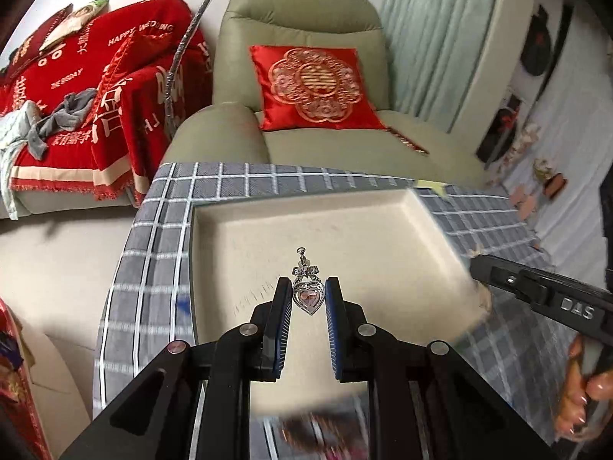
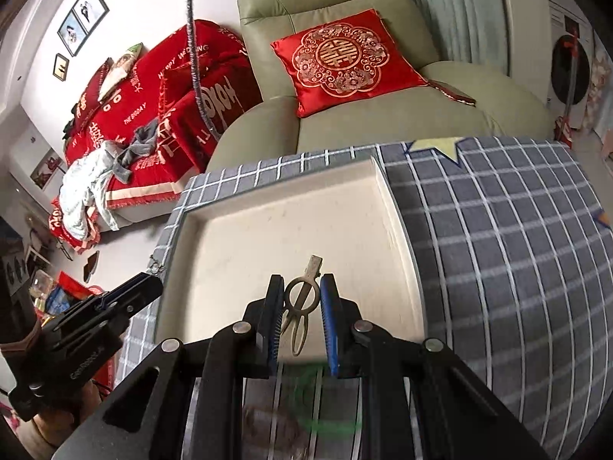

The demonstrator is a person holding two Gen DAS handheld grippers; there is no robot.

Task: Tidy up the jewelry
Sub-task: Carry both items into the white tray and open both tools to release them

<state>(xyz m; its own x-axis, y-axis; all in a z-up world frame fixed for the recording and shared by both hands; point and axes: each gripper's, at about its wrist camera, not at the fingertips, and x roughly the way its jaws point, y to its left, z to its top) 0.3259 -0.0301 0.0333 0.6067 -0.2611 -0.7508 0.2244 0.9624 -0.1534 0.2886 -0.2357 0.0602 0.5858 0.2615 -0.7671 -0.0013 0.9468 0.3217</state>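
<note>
My left gripper (image 1: 308,287) is shut on a silver heart pendant (image 1: 308,298) with a pink stone and a bow above it, held over the cream tray (image 1: 421,207). In the right wrist view my right gripper (image 2: 302,287) is shut on a brass-coloured clip (image 2: 300,299) with a ring and two long prongs, also above the cream tray (image 2: 398,207). Each gripper shows in the other's view: the right gripper (image 1: 536,287) at the right edge, the left gripper (image 2: 115,299) at the lower left. The tray's floor looks bare.
The tray lies on a round table with a grey checked cloth (image 2: 498,249). Behind it stands a green armchair (image 1: 299,11) with a red cushion (image 1: 314,88). A sofa with red blankets (image 1: 76,96) is at the left. A hand (image 1: 578,395) holds the right gripper.
</note>
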